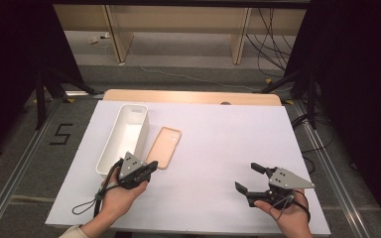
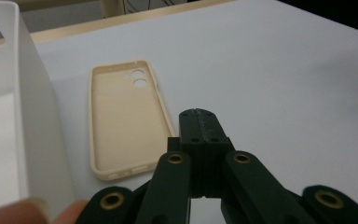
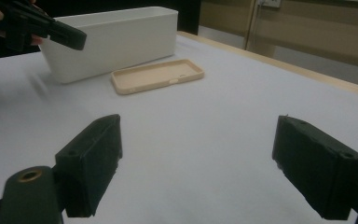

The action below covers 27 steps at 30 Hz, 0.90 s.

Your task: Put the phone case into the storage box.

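A beige phone case (image 1: pixel 164 147) lies open side up on the white table, beside a long white bin (image 1: pixel 124 137). My left gripper (image 1: pixel 151 165) is shut with nothing between its jaws, its tip just short of the case's near end. In the left gripper view the closed jaws (image 2: pixel 198 113) sit just right of the case (image 2: pixel 121 121). My right gripper (image 1: pixel 249 178) stands open at the table's right front, nothing between its jaws. The right gripper view has the open jaws (image 3: pixel 196 158) wide apart, with the case (image 3: pixel 157 75) and bin (image 3: pixel 116 39) beyond.
The white table sheet (image 1: pixel 218 144) has a wooden edge (image 1: pixel 193 96) at the back. Grey floor with rails lies on both sides. Cables trail on the floor beyond the table.
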{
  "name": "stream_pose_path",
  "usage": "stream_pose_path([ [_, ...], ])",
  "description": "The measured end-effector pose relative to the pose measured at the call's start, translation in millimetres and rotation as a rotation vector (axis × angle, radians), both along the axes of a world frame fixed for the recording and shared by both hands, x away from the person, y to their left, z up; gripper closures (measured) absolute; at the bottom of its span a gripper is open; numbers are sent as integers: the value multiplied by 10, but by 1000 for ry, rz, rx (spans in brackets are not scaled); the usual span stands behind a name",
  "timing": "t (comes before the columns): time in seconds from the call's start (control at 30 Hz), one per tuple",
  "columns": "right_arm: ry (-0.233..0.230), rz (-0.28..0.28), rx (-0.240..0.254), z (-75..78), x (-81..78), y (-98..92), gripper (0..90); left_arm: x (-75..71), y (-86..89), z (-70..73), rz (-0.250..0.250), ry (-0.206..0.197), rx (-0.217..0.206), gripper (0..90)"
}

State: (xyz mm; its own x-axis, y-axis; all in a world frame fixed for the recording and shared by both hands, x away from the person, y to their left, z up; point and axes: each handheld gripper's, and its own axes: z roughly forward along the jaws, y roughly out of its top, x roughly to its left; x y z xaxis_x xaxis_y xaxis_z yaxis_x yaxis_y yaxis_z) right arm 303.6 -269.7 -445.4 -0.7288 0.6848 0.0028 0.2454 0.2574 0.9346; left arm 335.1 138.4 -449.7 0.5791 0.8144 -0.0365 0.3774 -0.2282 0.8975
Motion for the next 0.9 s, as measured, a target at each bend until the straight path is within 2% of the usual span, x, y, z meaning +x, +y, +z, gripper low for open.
stream_pose_path([
  [0.03,-47,5,33,-24,30,18,173,33,-36,-24,8,28,12,898],
  [0.07,-47,5,33,-24,30,18,173,60,-62,-44,1,56,40,898],
  [0.1,-43,2,31,-20,26,16,175,69,-97,-70,18,85,34,899],
  [0.13,-43,2,31,-20,26,16,175,98,-105,-87,5,90,75,899],
  [0.2,-54,6,35,-28,33,21,176,138,-162,-118,14,112,75,899],
  [0.23,-24,17,38,-28,19,26,177,159,-174,-116,11,107,103,899],
  [0.33,-22,15,44,-29,16,33,177,205,-251,-117,14,104,121,898],
  [0.37,-24,15,42,-29,17,33,177,218,-288,-125,19,108,106,899],
  [0.4,-32,15,38,-27,21,30,178,235,-294,-115,5,118,137,899],
  [0.43,-58,12,31,-27,33,25,178,257,-333,-132,19,107,123,899],
  [0.47,-57,14,32,-27,32,27,180,280,-355,-142,24,111,128,899],
  [0.5,-57,14,32,-27,32,27,180,305,-342,-139,5,131,176,899],
  [0.53,-32,9,-3,-4,11,6,180,328,-365,-161,10,131,173,898],
  [0.57,-31,11,0,-3,9,8,182,350,-379,-178,13,128,186,898],
  [0.6,-31,11,0,-3,9,8,182,370,-420,-212,40,132,143,898],
  [0.67,-29,14,2,-5,9,11,183,414,-441,-240,53,141,140,898],
  [0.7,-26,16,5,-6,8,14,183,435,-418,-228,37,147,191,899],
  [0.73,-26,16,4,-7,9,14,183,453,-452,-251,64,144,150,899],
  [0.77,-28,16,1,-6,9,13,183,481,-441,-249,60,143,177,899],
  [0.83,-35,16,0,-5,10,13,184,517,-440,-254,57,139,203,899],
  [0.9,-45,21,15,-13,17,21,184,542,-459,-279,70,143,207,899],
])
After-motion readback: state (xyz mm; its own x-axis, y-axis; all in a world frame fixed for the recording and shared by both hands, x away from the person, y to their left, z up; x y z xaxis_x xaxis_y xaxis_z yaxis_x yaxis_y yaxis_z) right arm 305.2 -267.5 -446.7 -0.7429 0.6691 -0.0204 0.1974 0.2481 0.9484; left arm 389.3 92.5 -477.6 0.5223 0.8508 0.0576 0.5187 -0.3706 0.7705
